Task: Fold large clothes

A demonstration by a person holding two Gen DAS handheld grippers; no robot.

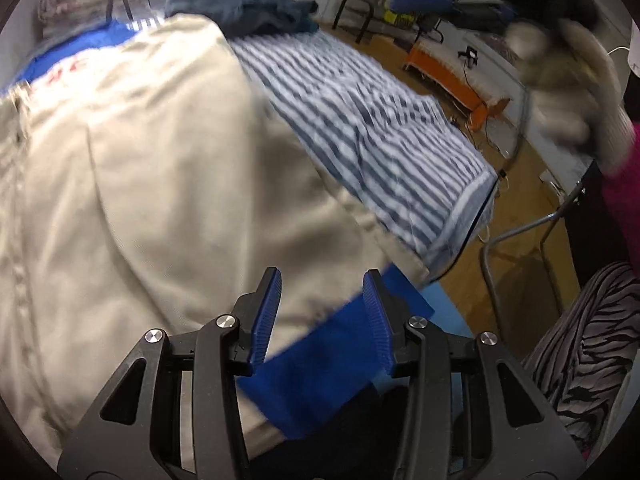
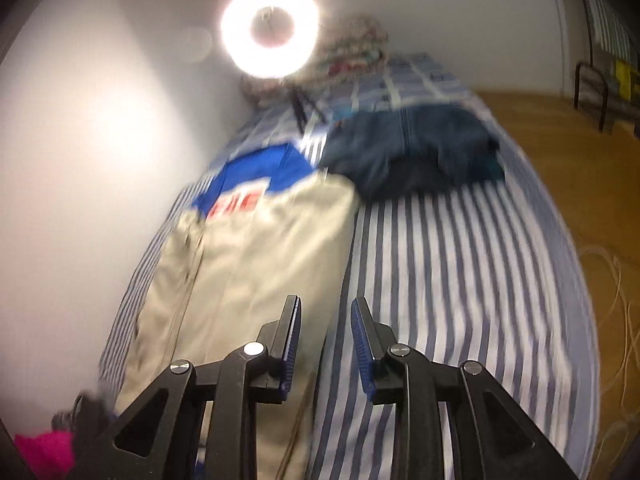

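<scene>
A large beige and blue jacket (image 1: pixel 132 168) lies spread along the striped bed sheet (image 1: pixel 360 120). It shows in the right wrist view (image 2: pixel 248 264) too, with a blue top part and red lettering. My left gripper (image 1: pixel 322 312) is open and empty, just above the jacket's blue hem (image 1: pixel 320 372) at the near bed edge. My right gripper (image 2: pixel 326 340) is open and empty, hovering above the jacket's right edge where it meets the sheet (image 2: pixel 460 280).
A dark blue garment pile (image 2: pixel 416 152) lies farther up the bed. A ring light (image 2: pixel 270 26) glares by the wall, with patterned bedding (image 2: pixel 352 52) behind. Wooden floor (image 1: pixel 460 288), a metal chair frame (image 1: pixel 520 236) and an orange heater (image 1: pixel 444 76) stand right of the bed.
</scene>
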